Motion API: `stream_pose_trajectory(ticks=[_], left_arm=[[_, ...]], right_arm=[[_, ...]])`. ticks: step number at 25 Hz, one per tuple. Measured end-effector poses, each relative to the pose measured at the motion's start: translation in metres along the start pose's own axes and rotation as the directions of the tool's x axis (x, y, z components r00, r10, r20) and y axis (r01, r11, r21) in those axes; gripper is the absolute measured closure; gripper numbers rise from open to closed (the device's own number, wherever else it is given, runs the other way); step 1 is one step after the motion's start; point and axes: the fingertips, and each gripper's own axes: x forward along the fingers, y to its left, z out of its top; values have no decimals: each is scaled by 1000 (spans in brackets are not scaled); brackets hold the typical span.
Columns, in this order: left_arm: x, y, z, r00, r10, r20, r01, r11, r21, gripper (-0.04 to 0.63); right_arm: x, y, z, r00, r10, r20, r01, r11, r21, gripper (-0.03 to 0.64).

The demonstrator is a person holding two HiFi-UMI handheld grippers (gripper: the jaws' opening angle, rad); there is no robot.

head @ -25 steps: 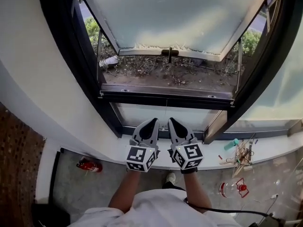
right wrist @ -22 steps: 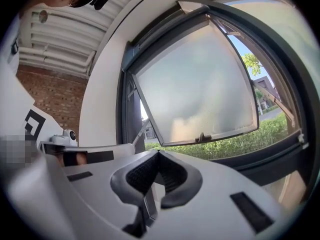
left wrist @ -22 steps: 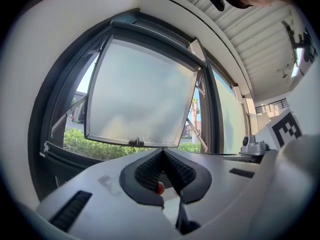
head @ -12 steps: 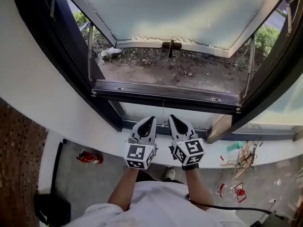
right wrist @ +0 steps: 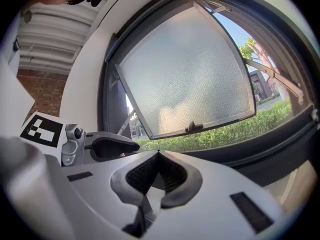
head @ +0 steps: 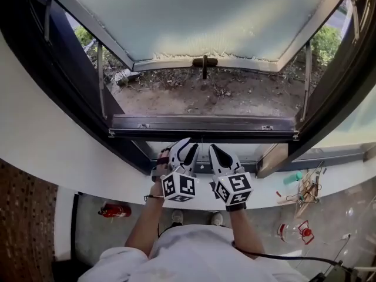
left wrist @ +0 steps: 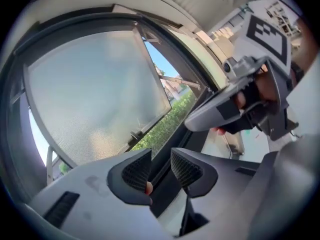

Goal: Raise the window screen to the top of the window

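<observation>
- The left gripper (head: 188, 147) hangs just below the dark window frame (head: 202, 125), over the white sill (head: 111, 178); its jaws are opening, with nothing between them (only the frame shows through the gap)
- The right gripper (head: 214, 150) sits just beside it, jaws clenched together on nothing
- The window screen (head: 200, 16) is swung outward over the bare ground outside, its handle (head: 204, 62) on the lower edge, well apart from both grippers

Sill (head: 117, 184) nearest me, frame rail (head: 202, 125) just beyond, window panel (head: 200, 16) farthest out over the ground (head: 217, 93). Clutter (head: 305, 187) on sill, right end; canister (head: 114, 210) on floor (head: 100, 234), left.
</observation>
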Motion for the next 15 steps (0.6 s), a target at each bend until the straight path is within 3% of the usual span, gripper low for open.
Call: stream_pose_trajectory(ticks=[2, 4, 6, 9, 15], left_arm=[[10, -6, -7, 998, -44, -35, 49, 987, 151, 452], [19, -15, -19, 992, -95, -82, 115, 951, 288, 360], [26, -23, -32, 982, -133, -130, 173, 914, 366, 337], [32, -29, -49, 971, -158, -179, 220, 881, 419, 337], [43, -26, -71, 961, -154, -230, 247, 852, 461, 337]], right_arm=[[4, -3, -1, 1000, -20, -2, 20, 1000, -1, 617], [5, -7, -3, 999, -40, -4, 40, 999, 1, 617], [4, -13, -7, 998, -67, -8, 67, 998, 5, 617], [3, -24, -16, 994, -106, -22, 106, 994, 13, 617], [8, -38, -50, 992, -113, -62, 117, 990, 75, 617]])
